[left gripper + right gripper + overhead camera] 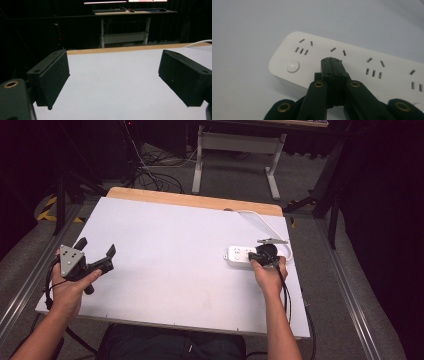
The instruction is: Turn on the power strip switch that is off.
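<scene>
A white power strip lies on the right side of the white table, its white cable curving toward the back edge. In the right gripper view the power strip shows several socket groups and a round white button at its left end. My right gripper is shut, jaws pressed together with nothing between them, its tips just over the strip's top next to the second socket group. In the high view the right gripper sits at the strip's right part. My left gripper hovers open over the table's left side; its jaws stand wide apart in the left gripper view.
The white table board has a wooden strip along its far edge. Beyond it stand a desk frame and loose cables on the floor. A metal rail runs along the left side.
</scene>
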The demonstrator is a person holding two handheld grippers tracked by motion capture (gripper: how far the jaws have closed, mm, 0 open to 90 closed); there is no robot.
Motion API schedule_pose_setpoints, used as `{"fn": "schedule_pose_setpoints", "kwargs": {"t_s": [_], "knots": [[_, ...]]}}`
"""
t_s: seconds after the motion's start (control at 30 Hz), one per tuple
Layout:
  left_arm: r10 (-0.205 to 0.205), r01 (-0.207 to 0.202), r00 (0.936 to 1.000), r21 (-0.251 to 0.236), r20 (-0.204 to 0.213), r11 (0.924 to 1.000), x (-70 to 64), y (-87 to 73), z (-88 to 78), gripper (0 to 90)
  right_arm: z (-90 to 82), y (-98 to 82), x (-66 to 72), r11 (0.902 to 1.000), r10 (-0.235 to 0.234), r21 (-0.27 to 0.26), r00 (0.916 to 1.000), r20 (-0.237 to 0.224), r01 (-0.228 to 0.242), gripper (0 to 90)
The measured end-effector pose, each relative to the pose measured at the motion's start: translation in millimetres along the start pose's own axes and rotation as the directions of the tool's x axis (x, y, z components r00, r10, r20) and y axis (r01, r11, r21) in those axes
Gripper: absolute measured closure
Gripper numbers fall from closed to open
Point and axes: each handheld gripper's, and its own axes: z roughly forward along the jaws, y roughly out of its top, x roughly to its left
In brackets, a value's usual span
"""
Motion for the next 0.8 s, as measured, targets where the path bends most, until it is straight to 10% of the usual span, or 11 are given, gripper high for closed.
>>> {"fn": "schedule_pose_setpoints", "kwargs": {"t_s": [0.8], "knots": [[0.004, -0.004, 1.0, -0.001, 0.002, 1.0, -0.6, 0.0, -0.7, 10.6, 1.0, -1.7, 5.1, 0.9998, 0.003, 0.019, 0.9998, 0.018, -0.003, 90.0]]}}
